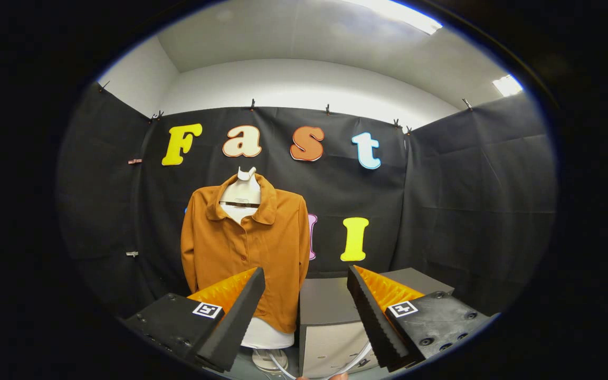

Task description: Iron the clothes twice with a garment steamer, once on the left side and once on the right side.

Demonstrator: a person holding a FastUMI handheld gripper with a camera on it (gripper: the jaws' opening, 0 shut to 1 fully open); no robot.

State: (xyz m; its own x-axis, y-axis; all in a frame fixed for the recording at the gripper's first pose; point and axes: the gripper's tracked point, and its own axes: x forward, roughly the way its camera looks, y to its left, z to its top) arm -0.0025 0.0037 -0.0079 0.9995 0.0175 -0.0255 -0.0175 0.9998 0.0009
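- The gripper (306, 295) stands with fingers spread wide, nothing held between them.
- A brown shirt (246, 248) hangs on a white bust form (243, 192) beyond the fingers, just beside a grey cabinet (330, 306).
- White cable (357, 364) loops low between the fingers; the steamer itself cannot be made out.
- Judged step: fetching the steamer. A square, centred grip on its handle would likely serve both passes.
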